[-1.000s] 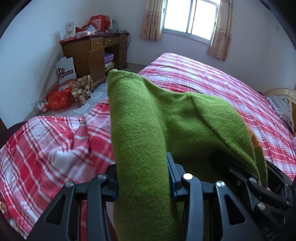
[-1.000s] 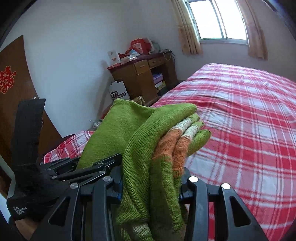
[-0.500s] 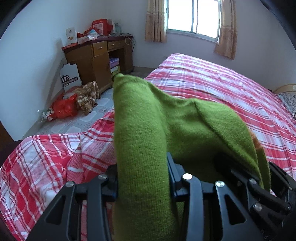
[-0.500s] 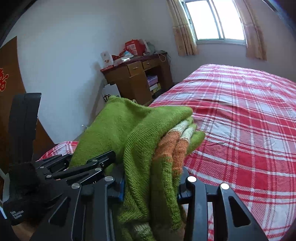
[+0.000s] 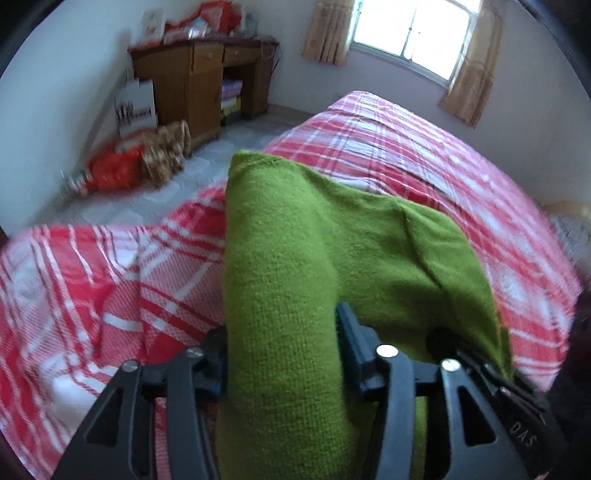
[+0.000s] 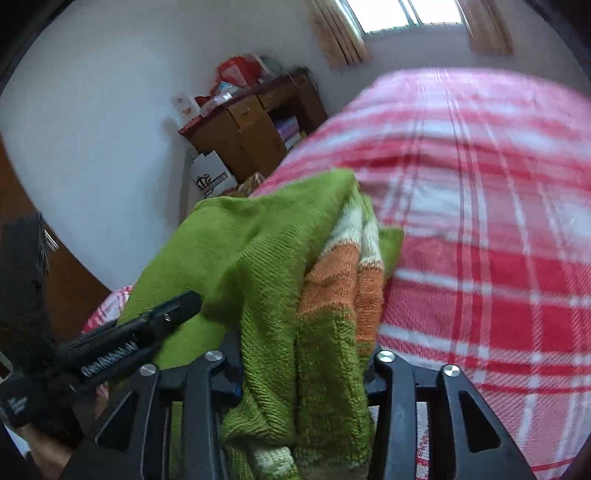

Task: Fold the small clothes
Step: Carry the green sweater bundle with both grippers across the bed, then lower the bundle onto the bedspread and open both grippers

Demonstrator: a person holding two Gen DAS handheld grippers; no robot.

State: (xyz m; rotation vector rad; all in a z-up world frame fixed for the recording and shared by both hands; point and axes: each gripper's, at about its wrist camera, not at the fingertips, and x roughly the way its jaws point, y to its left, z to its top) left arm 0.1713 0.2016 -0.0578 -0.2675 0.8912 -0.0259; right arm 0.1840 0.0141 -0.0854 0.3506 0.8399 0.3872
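1. While both views are showing motion blur across the plaid bed (image 5: 424, 155), the left gripper (image 5: 280, 354) is pointing forward over the near corner of the bed, its jaws clamping a thick fold of the green sweater (image 5: 295, 258).
2. The right gripper (image 6: 303, 365) is pointing along the bed toward the window (image 6: 402, 14); its jaws are pinching a bunched edge of the same green sweater (image 6: 258, 258), where orange and cream stripes are showing.
3. The sweater is hanging between the two grippers, raised above the bedcover — whether any part is touching the cover cannot be told.
4. In the right wrist view the left gripper (image 6: 173, 310) is entering from the left, gripping the sweater's far side; a gloved hand (image 6: 33, 391) is holding its handle.
5. Writing: "DAS" is reading on the other gripper's body in the left view; white lettering on the gripper arm in the right view is too blurred to read. A white bag (image 5: 136, 107) beside the wooden desk (image 5: 199, 74) is carrying a dark print, not legible.
6. Containers: the desk's open shelf is holding stacked items; boxes and red packages are sitting on top — contents not discernible. A red bag (image 5: 114, 170) is lying on the floor.
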